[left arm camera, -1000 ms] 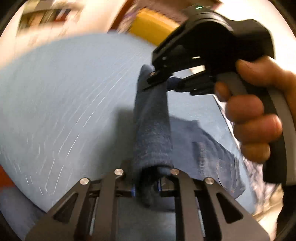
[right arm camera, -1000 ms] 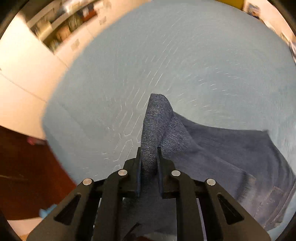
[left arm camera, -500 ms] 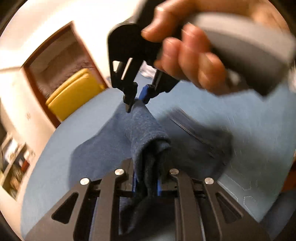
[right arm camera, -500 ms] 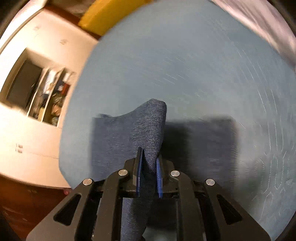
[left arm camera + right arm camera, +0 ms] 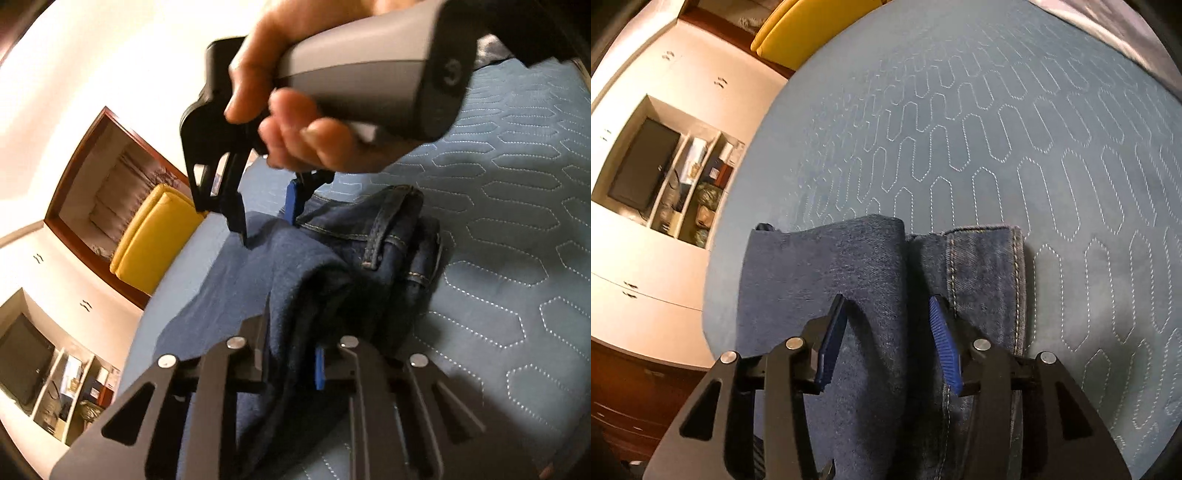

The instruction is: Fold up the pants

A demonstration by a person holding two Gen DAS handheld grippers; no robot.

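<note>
- The left tongs (image 5: pixel 291 354) are pinched tight on a thick fold of the dark blue pants (image 5: pixel 295 273).
- The right tongs (image 5: pixel 888 343) have just been opening; their blue pads (image 5: pixel 943 347) stand apart, with the pants (image 5: pixel 871 280) lying loose between them.
- A hand (image 5: pixel 295 122) holds the right tongs (image 5: pixel 266 218) just above the cloth.
- The pants lie folded on the blue quilted bed (image 5: pixel 979 122), waistband on one side, the long way running away from the right tongs.
- A yellow chair (image 5: pixel 151 236) stands past the bed.
</note>
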